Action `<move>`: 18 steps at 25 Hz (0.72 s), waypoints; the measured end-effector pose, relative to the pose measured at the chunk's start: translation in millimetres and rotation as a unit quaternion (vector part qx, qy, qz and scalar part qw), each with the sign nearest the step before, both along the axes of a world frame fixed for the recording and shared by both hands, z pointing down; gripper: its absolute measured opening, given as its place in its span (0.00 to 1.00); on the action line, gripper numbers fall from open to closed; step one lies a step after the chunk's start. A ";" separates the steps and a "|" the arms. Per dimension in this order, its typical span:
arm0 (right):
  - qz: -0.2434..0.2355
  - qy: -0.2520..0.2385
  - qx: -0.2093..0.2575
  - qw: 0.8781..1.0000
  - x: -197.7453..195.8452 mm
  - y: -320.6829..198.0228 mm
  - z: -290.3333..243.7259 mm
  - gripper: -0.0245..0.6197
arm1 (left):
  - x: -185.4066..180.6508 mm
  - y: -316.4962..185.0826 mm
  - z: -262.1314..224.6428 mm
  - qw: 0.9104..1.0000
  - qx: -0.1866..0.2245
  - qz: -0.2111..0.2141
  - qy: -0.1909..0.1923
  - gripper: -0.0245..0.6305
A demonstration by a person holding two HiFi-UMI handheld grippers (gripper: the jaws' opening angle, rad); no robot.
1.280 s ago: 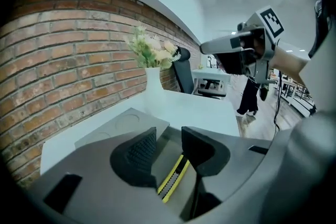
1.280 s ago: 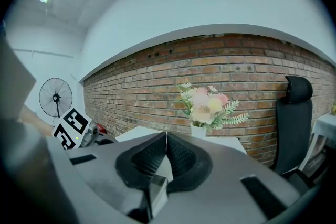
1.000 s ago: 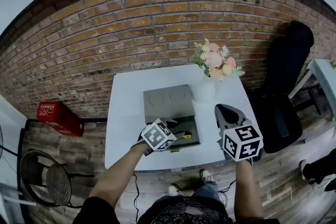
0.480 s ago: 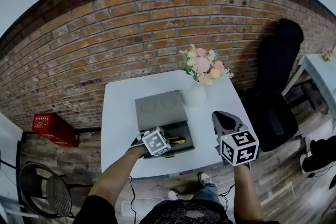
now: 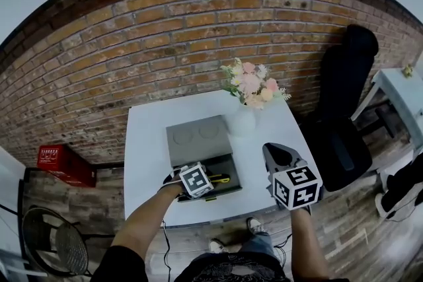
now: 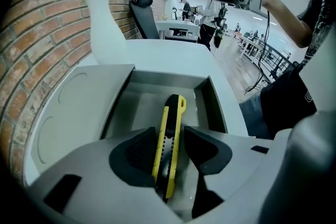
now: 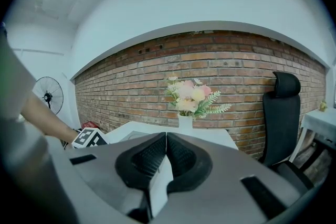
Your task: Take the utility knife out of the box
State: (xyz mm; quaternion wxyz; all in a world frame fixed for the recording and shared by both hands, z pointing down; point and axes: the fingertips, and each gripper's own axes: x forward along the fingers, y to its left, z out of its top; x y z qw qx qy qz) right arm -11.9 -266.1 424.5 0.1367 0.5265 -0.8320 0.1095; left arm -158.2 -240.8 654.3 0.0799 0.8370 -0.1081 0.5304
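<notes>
A yellow and black utility knife lies lengthwise in the open grey box; in the head view the knife shows just right of my left gripper's marker cube. My left gripper points steeply down into the box. Its jaws straddle the knife and are closing, with a narrow gap still showing at the right pad. In the head view the left gripper sits over the tray. My right gripper hovers right of the box above the table; in its own view the right gripper is shut and holds nothing.
The box lid lies open toward the wall. A white vase of flowers stands behind the box on the white table. A black office chair is to the right. Left on the floor are a red crate and a wire stool.
My left gripper has sunk into the box and tilted down over the knife. The right gripper has kept its place.
</notes>
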 end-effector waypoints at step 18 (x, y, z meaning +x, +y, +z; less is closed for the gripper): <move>-0.006 -0.002 0.004 1.000 -5.8 2.6 -6.7 0.07 | -4.0 3.4 -5.9 0.999 0.006 -0.035 0.015 0.24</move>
